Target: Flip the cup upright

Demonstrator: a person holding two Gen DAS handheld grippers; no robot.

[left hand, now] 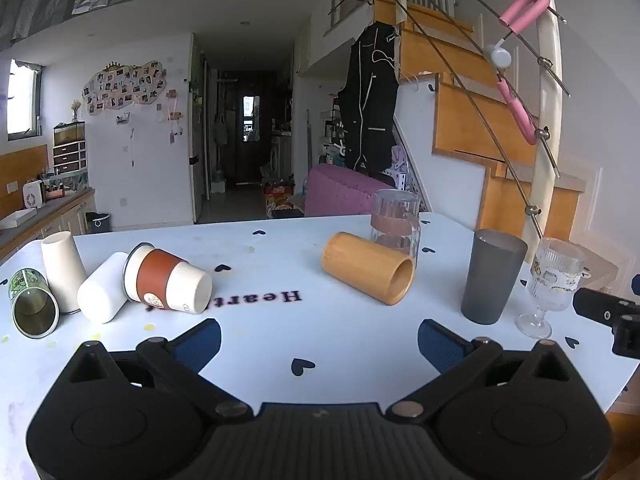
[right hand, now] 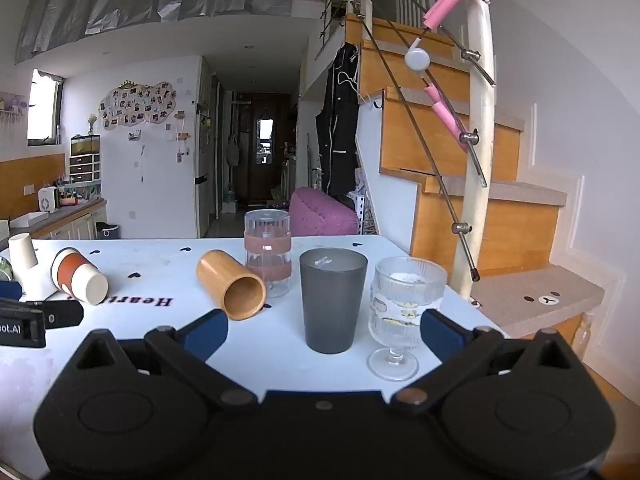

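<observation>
A bamboo cup (left hand: pixel 368 267) lies on its side on the white table (left hand: pixel 320 332), mouth toward me; it also shows in the right wrist view (right hand: pixel 232 284). A cup with a brown sleeve (left hand: pixel 166 280) lies on its side at the left, next to a white cup (left hand: pixel 102 288) and a green tin (left hand: pixel 30 304), both lying down. Another white cup (left hand: pixel 62 270) stands upside down. My left gripper (left hand: pixel 320 340) is open and empty, short of the bamboo cup. My right gripper (right hand: pixel 324 330) is open, its fingers either side of the upright grey tumbler (right hand: pixel 332 300).
A clear cup with a brown band (right hand: pixel 267 256) stands upright behind the bamboo cup. A stemmed glass (right hand: pixel 400 312) stands right of the grey tumbler, close to the table's right edge (right hand: pixel 472 300). A staircase with a railing (right hand: pixel 476 120) rises at the right.
</observation>
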